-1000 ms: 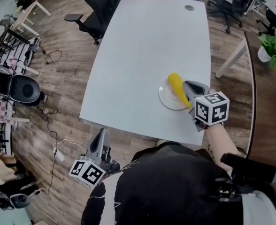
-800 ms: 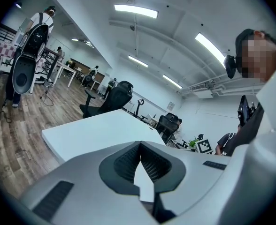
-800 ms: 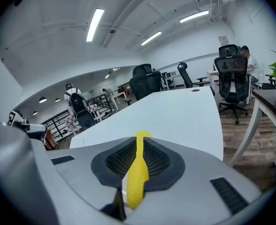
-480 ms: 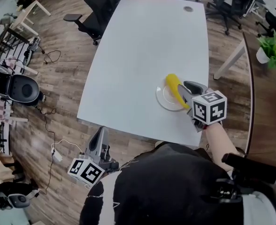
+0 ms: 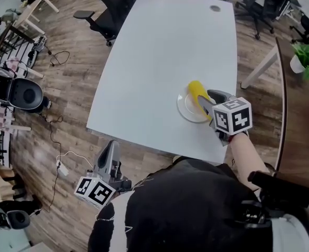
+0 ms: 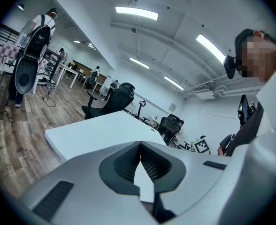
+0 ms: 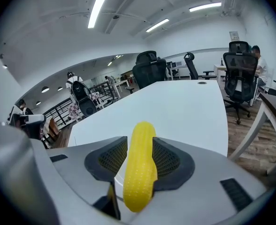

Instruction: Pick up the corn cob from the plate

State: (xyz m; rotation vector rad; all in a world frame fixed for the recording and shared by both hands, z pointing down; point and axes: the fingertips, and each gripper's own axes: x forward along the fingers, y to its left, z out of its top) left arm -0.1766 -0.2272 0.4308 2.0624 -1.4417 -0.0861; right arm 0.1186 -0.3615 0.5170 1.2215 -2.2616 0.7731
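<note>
The right forearm (image 5: 246, 156) reaches from the near side over the table's near edge, and the right gripper (image 5: 206, 100) points far-left and slopes down toward the plate (image 5: 185, 109). Its jaws have just been opening and now stand spread on either side of the corn cob (image 5: 196, 92), which lies on the plate with its far end jutting past the jaw tips. In the right gripper view the ribbed pads sit close along the cob's sides, with a sliver of white plate showing between the left pad and the cob, so it is straddled rather than squeezed.

The left gripper (image 5: 111, 150) is held low off the table, near and left of its near edge, over the wooden floor (image 5: 65, 88), pointing far. Its jaws are pressed together at the tips with nothing between them.

In the head view the near end of the cob and the near-right part of the plate are hidden behind the right gripper and its marker cube. The person's black torso (image 5: 186, 209) covers the left arm, and the frame's edge cuts it off.

The plate lies close to the near-right corner of the white table (image 5: 165, 51), not far from either edge. Far and left of it the tabletop is bare. Office chairs (image 5: 112, 9) stand at the far end, and a potted plant (image 5: 307, 56) stands beyond the right side
</note>
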